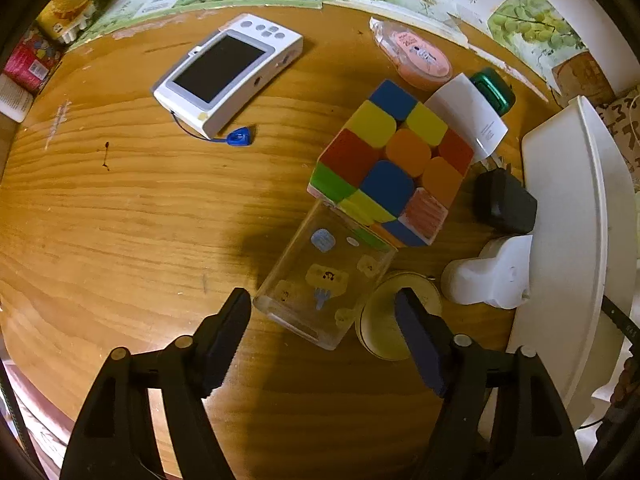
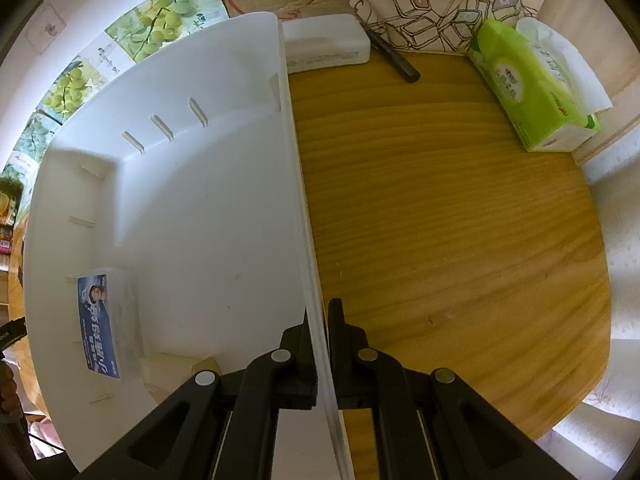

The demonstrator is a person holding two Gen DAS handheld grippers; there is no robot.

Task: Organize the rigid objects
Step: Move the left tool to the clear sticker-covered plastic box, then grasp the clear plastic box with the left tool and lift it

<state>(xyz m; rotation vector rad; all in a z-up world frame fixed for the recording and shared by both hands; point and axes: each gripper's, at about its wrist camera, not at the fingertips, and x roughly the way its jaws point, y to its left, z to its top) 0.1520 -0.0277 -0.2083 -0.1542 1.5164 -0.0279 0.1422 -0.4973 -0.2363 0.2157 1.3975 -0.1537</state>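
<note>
Clear plastic box [image 1: 324, 280] lies on the desk [image 1: 120, 220] beside the colour cube [image 1: 388, 164], between the left gripper's [image 1: 324, 312] parted, untouching fingers. Right gripper [image 2: 319, 320] is clenched on the white bin's wall [image 2: 296, 160].

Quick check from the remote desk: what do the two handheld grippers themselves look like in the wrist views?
Both look alike. The left gripper has matte black plastic linkage arms with slotted cut-outs and round silver-white pivot pins, ending in two flat fingers with dark blue pads. The right gripper has the same black linkages and pale pins. No cables, markings or sleeves show on either.
</note>
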